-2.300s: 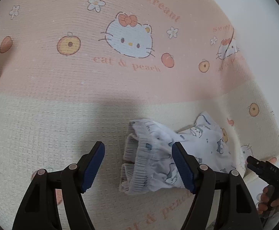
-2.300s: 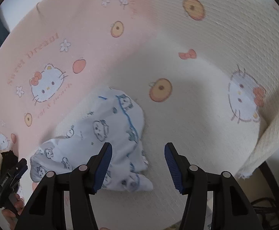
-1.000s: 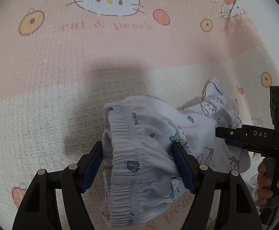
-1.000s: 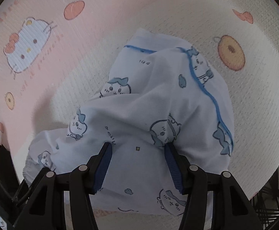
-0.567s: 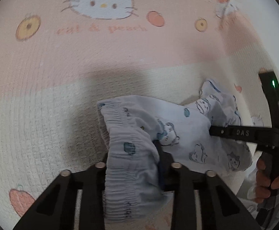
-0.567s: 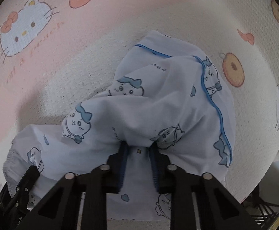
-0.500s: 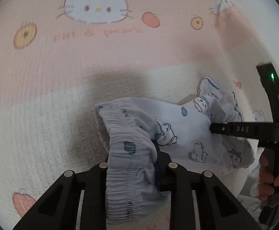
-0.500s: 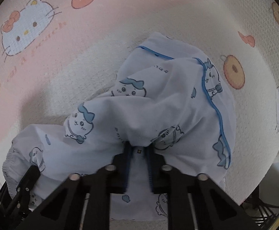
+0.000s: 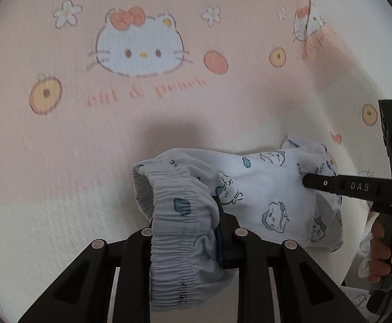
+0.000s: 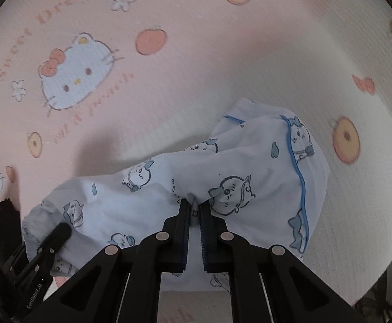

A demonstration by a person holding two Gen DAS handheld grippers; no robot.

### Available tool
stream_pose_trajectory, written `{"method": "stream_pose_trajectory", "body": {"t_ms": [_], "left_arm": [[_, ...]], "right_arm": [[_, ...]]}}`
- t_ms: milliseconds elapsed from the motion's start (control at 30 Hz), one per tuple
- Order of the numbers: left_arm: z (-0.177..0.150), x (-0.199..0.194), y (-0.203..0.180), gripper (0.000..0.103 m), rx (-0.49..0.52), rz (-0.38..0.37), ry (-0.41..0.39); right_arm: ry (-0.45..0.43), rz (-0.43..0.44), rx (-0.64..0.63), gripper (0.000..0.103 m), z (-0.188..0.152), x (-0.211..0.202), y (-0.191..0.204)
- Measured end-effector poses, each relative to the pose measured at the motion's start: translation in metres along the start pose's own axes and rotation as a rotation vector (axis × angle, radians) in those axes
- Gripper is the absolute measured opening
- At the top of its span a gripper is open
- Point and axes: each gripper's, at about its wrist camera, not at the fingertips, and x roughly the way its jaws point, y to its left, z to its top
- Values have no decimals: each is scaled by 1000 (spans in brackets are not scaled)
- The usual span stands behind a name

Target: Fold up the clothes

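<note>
Small white cartoon-print cotton shorts [image 9: 265,188] are pinched by both hand-held grippers: left [image 9: 187,215] on waistband, right [image 10: 194,210] mid-fabric; they should be lifted evenly, kept taut.

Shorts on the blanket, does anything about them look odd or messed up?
Nothing damaged. The shorts are just crumpled, bunched between the left gripper on the waistband and the right gripper pinching mid-fabric.

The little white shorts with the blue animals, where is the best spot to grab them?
Grab the shorts by the stretchy waistband, coming from its open end: that thick gathered edge bunches firmly, as in the left hand-held gripper. The right hand-held gripper pinches thinner cloth.
</note>
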Motion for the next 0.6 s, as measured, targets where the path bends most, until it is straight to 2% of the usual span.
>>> {"method": "stream_pose_trajectory", "body": {"t_ms": [100, 333, 500, 600], "left_arm": [[12, -7, 6, 20, 4, 10, -31], [49, -14, 3, 20, 70, 35, -140], [59, -11, 6, 20, 76, 33, -158], [56, -6, 10, 20, 63, 35, -139]], "right_arm": [[-24, 24, -14, 6, 0, -8, 3], [-132, 56, -65, 6, 42, -27, 26], [-159, 39, -90, 5, 60, -34, 30], [-180, 17, -112, 5, 65, -35, 31]]}}
